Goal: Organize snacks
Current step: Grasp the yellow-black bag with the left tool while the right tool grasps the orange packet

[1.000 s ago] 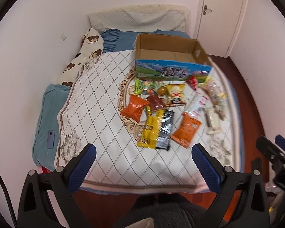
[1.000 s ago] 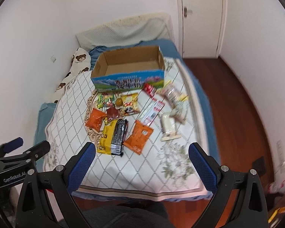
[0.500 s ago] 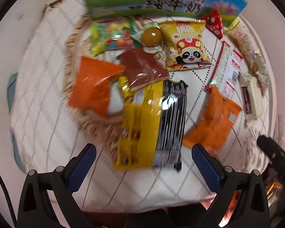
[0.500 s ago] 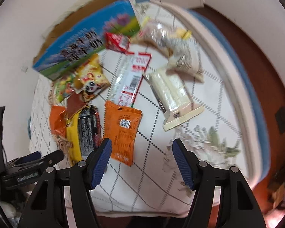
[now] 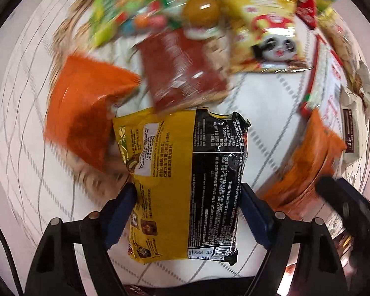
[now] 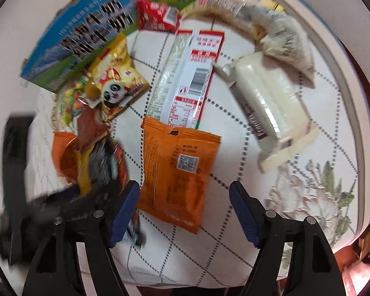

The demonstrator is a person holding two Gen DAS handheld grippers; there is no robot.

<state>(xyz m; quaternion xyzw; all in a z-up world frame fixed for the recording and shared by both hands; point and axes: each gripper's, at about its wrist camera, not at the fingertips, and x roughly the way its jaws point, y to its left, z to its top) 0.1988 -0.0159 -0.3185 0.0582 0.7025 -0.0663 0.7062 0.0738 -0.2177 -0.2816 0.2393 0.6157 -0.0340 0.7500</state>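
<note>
A yellow-and-black packet lies flat on the quilted bedspread. My left gripper points straight down over it. Its jaws are closing, the blue pads stand at the packet's two long edges, and the packet shows no buckling. My right gripper straddles an orange packet; its jaws are opening, with the left pad near the packet's edge and a clear gap on the right. The printed cardboard box stands behind the snacks.
A panda packet, a brown-red packet, another orange packet, a long red-and-white packet, a white bar pack and a small red packet lie around. The bed's edge runs along the right.
Both grippers have dropped from high above the bed to just over the snacks. The left jaws have narrowed around the yellow-and-black packet. The right jaws now straddle the orange packet.
</note>
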